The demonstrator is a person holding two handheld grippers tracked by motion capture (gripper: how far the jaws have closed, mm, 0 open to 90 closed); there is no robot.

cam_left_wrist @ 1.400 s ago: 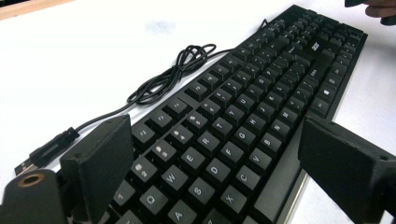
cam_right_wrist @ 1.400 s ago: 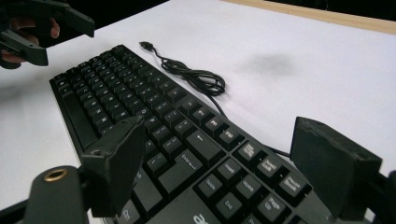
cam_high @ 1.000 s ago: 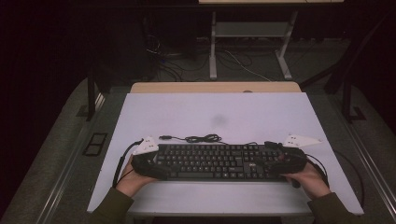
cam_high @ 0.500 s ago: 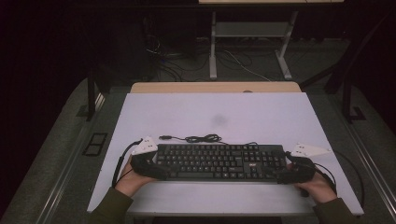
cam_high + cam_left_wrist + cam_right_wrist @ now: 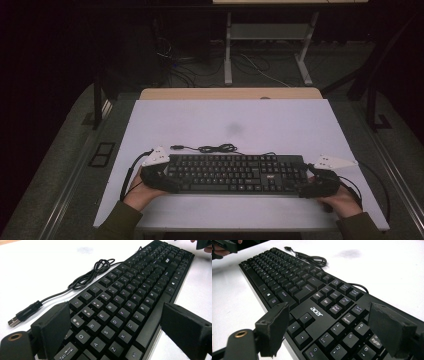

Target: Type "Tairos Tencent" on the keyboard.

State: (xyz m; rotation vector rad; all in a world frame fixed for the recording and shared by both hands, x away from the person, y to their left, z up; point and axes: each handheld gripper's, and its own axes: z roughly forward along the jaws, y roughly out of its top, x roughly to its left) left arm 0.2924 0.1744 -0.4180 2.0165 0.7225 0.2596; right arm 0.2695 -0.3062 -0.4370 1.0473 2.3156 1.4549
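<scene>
My left gripper (image 5: 115,325) has its two black jaws spread wide, one on each side of the keyboard's (image 5: 130,302) left end: one jaw stands over the Tab and Q corner at the far edge, the other beside the near edge past the Alt key. Whether the pads press on the casing I cannot tell from the left gripper view; a gap shows at the near jaw. In the high view this gripper (image 5: 159,175) sits at the keyboard's (image 5: 235,172) left end with my left hand (image 5: 142,192) behind it.

My right gripper (image 5: 332,327) is likewise spread, its jaws straddling the right end of the keyboard (image 5: 307,295): one jaw by the arrow keys at the near edge, the other over the number pad's far corner. Contact there cannot be confirmed either. In the high view the right gripper (image 5: 320,182) sits at the right end, my right hand (image 5: 342,200) behind it.

The black Acer keyboard lies flat on the white table (image 5: 230,120), near my edge, lengthwise across it, keys up. Its black cable (image 5: 85,277) lies bunched in loose loops on the table just beyond the far edge, and the USB plug (image 5: 15,320) rests free on the surface, toward the left end. A faint dark smudge (image 5: 234,129) marks the table farther out.
</scene>
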